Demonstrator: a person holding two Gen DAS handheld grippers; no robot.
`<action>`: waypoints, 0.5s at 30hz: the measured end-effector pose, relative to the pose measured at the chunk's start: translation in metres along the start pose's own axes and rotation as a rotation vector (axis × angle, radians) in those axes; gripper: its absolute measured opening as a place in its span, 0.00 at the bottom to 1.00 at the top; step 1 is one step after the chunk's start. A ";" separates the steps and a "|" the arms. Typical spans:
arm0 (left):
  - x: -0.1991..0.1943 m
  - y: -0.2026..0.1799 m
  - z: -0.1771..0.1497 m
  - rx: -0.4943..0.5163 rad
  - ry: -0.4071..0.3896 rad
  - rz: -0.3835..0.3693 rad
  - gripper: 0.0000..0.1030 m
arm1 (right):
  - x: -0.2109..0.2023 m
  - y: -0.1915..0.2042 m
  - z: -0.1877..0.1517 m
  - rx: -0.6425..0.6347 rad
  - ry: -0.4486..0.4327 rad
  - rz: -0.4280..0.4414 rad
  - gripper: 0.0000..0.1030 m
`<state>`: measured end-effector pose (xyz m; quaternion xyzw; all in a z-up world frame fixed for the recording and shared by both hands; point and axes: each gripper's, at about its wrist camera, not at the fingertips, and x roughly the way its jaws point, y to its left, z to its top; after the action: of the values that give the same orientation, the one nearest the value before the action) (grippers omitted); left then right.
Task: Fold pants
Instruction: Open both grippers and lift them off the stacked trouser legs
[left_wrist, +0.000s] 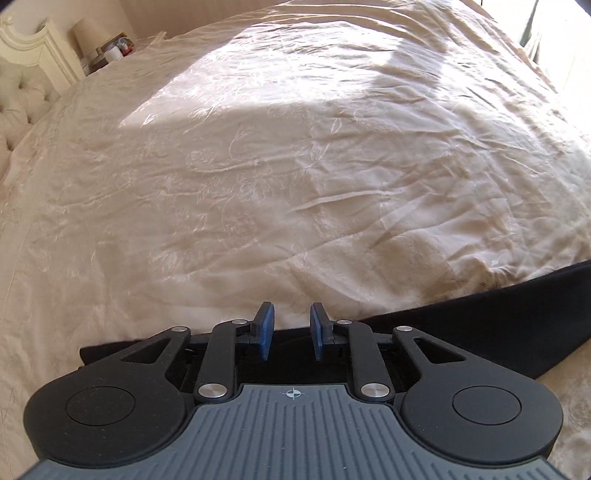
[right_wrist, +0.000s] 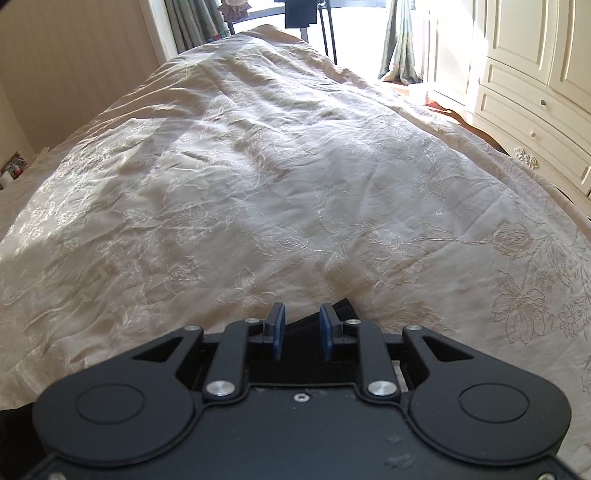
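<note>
Both the left tongs (left_wrist: 291, 328) and right tongs (right_wrist: 302, 330) are hovering low with jaws parted, gripping nothing, over the black fabric pants (left_wrist: 480, 325) lying along each frame's bottom on the cream embroidered bedspread (left_wrist: 258, 166).

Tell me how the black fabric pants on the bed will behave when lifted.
The black fabric pants lie flat and limp on the cream embroidered bedspread, so they will probably droop. Held at one point, the rest would likely trail. They look fairly light.
</note>
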<state>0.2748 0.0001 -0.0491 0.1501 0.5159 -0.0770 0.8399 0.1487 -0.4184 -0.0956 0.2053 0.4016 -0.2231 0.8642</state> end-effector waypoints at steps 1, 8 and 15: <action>-0.005 0.004 -0.009 -0.026 0.006 0.003 0.20 | -0.006 0.006 -0.003 -0.008 0.000 0.030 0.22; -0.031 0.039 -0.093 -0.151 0.097 0.079 0.20 | -0.035 0.065 -0.053 -0.116 0.079 0.257 0.23; -0.034 0.084 -0.153 -0.215 0.175 0.123 0.20 | -0.060 0.132 -0.106 -0.226 0.206 0.423 0.24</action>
<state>0.1537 0.1291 -0.0687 0.0967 0.5823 0.0436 0.8060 0.1229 -0.2412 -0.0878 0.2085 0.4581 0.0310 0.8636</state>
